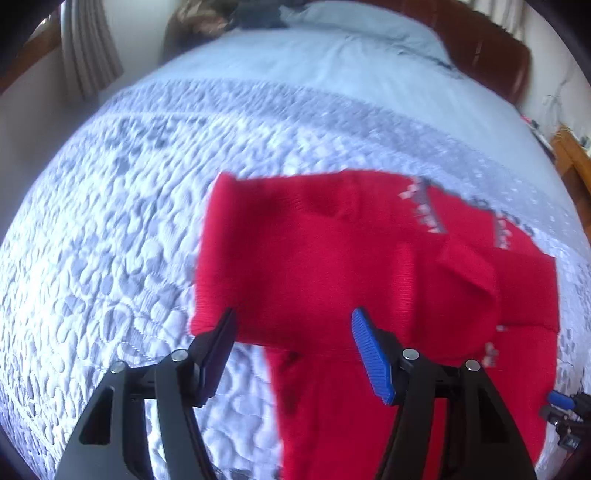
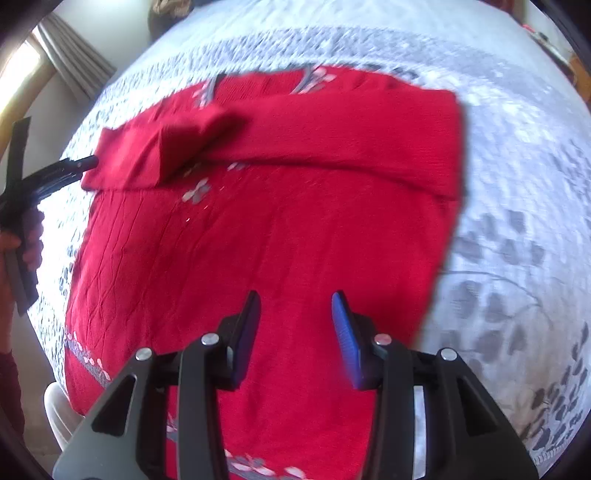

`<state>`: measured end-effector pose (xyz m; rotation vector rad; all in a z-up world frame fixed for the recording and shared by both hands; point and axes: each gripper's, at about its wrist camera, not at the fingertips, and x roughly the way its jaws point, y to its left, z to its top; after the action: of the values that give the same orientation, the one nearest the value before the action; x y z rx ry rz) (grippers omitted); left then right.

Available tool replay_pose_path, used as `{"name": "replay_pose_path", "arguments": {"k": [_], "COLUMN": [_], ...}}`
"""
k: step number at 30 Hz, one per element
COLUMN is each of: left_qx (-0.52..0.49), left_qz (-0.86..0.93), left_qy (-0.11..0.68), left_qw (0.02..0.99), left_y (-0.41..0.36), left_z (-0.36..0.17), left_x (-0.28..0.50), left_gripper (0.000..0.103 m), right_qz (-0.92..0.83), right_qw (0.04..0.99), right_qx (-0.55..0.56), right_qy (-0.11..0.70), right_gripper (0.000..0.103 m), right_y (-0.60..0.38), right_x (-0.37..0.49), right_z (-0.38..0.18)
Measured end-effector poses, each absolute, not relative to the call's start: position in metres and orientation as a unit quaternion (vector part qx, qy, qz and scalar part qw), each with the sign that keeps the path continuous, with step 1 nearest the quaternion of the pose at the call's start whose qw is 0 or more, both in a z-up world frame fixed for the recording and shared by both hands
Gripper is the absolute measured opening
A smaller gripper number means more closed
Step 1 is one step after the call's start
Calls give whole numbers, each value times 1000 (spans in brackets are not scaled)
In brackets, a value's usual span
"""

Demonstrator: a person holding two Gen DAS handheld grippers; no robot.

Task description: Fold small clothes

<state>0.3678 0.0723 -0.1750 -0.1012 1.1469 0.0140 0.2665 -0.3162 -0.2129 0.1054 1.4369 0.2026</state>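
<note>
A red knit sweater [image 1: 332, 251] with grey and white flower trim lies on the quilted bedspread [image 1: 122, 206]. Its sleeves are folded across the body. My left gripper [image 1: 291, 317] is open and empty, just above the sweater's near edge. In the right wrist view the sweater [image 2: 258, 229] fills the middle, with a sleeve [image 2: 332, 136] laid across its upper part. My right gripper [image 2: 295, 302] is open and empty above the sweater's body. The left gripper [image 2: 70, 166] shows at the sweater's left edge, by the sleeve cuff.
The bed has a pale blue pillow [image 1: 362, 26] and a brown headboard [image 1: 491, 51] at the far end. A curtain [image 1: 88, 48] hangs at the left. A wooden bedside stand [image 1: 572, 155] is at the right. The right gripper's tip [image 1: 561, 402] shows at the lower right.
</note>
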Motion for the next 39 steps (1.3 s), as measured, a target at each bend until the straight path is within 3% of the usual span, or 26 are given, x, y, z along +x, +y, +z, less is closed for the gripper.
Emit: {"name": "replay_pose_path", "arguments": {"k": [2,8,19,28,29,32,36,39], "left_qx": [-62,-39,-37,-34,-33,-33,-31,-32], "left_qz": [10,3,-9,-7,-6,-2,1,-1], "left_qy": [560,569,593,601,601,602,600,599], "left_qw": [826,821,804,798,798,798,799,800], "left_y": [83,81,76,72,72,69,65,63], "left_z": [-191,-212,-219,-224,-225,-226,-228,-229], "left_x": [373,372,378,391,392,395,397,397], "left_gripper": [59,60,62,63,63,64,64,64], "right_qz": [89,71,139,123,121,110,103,107], "right_qw": [731,714,750,723,720,714,737,748], "right_qx": [49,29,26,-50,-47,-37,0,58], "right_qy": [675,696,647,678,681,690,668,652], "right_gripper": [40,43,44,43,41,7,4,9], "right_y": [-311,-301,-208,-151,-153,-159,-191,-231], "right_x": [271,280,380,445,447,449,437,407], "right_z": [-227,-243,-180,-230,-235,-243,-225,-203]}}
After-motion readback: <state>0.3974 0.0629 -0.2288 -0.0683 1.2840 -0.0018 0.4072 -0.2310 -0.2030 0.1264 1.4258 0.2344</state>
